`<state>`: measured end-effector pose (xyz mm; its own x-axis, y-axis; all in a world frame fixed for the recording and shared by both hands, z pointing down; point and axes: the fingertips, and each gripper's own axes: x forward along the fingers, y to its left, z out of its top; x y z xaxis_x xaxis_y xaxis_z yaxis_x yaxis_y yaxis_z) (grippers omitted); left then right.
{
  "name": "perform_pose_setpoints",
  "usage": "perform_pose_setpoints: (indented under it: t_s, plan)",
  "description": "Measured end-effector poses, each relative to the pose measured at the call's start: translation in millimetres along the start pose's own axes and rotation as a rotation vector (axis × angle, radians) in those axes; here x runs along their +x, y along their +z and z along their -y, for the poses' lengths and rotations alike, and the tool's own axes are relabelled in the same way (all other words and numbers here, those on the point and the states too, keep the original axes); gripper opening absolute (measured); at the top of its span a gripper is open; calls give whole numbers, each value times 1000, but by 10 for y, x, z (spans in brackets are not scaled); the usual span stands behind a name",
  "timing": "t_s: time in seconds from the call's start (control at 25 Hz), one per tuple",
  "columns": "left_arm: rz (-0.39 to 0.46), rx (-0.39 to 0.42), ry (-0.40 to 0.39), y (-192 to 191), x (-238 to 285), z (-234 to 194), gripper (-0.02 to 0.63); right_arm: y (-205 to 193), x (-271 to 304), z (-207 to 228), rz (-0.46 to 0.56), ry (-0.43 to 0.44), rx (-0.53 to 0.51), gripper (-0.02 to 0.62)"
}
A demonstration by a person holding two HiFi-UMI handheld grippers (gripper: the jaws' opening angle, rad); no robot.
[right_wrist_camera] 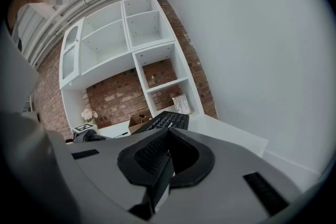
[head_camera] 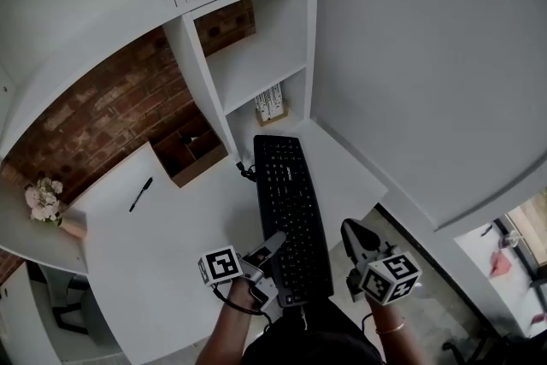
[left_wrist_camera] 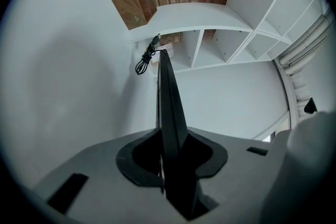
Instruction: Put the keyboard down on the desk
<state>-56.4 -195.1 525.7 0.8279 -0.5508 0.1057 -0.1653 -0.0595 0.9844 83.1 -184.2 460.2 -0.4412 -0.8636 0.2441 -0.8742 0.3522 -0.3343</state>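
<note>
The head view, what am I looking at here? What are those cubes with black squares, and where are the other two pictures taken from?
There is no robot. A person holds a two-jaw gripper in each hand, and the marker cubes are part of those grippers. The head view looks down from a camera on the person's head. The other two views come from cameras riding on each gripper. On the white desk are a black keyboard, a pen, a wooden box and flowers. The left gripper clamps the keyboard's edge. The right gripper, beside the keyboard, looks closed on nothing.
</note>
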Motion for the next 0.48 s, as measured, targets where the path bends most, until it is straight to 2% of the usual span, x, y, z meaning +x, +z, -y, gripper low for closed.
perform_pose_setpoints:
  t_s: [0.12,0.24,0.48]
  plan:
    - [14,-17,19,109,115,-90,104,59,178,84,-10,31,12,5]
    - [35,-30,34,218,214,-176,104,54,347,189,-54,46,-18,5]
    - [52,-31,34,366,429,-241,104,88,646,321,-77,94,1,5]
